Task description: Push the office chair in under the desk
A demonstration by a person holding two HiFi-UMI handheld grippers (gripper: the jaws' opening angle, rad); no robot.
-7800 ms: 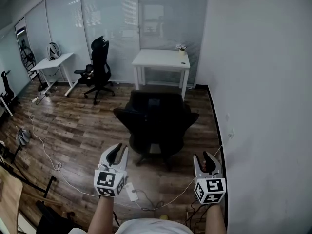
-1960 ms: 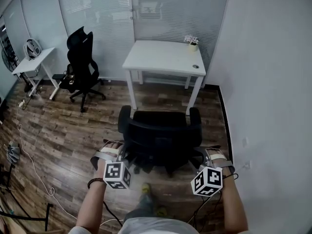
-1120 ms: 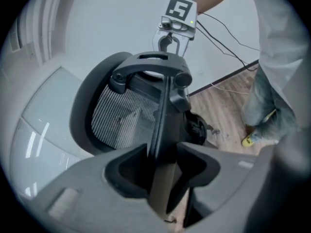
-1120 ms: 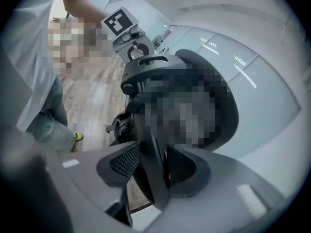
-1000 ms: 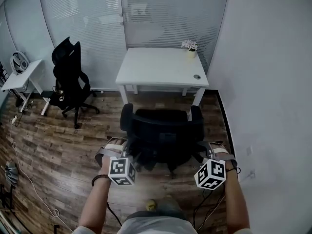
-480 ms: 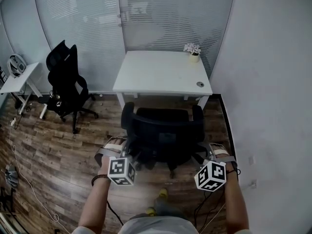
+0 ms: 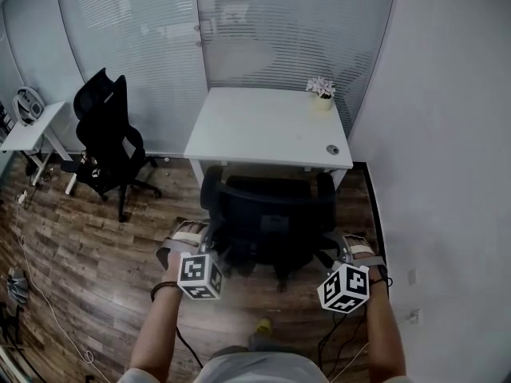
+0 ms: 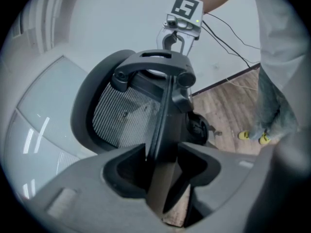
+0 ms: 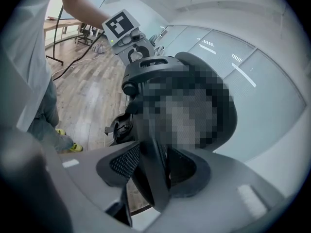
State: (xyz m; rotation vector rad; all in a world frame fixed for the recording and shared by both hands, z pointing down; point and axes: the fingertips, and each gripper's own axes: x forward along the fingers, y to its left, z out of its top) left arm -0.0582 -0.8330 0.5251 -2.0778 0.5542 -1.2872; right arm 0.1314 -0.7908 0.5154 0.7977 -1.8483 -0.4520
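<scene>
1. At the near edge of the white desk point(image 7: 263, 126), the black office chair point(image 7: 267, 214) stands with its backrest toward the person; its front end reaches just under the desktop, and most of it is out over the wooden floor point(image 7: 104, 238)
2. The left gripper point(image 8: 163, 154) sits at the left edge of the backrest. Its jaws are spread and have just been opening a little, with the backrest's frame between them (floor shows through a gap beside the frame)
3. The right gripper point(image 9: 154, 154) sits at the right edge of the backrest, its jaws likewise apart and straddling the frame
4. A small potted plant point(image 7: 322, 94) stands at the far right corner of the desk
5. A second black chair point(image 7: 108, 134) stands well to the left, near a small white table point(image 7: 28, 126)
6. Glass panels with blinds point(image 7: 263, 22) run along the far side
</scene>
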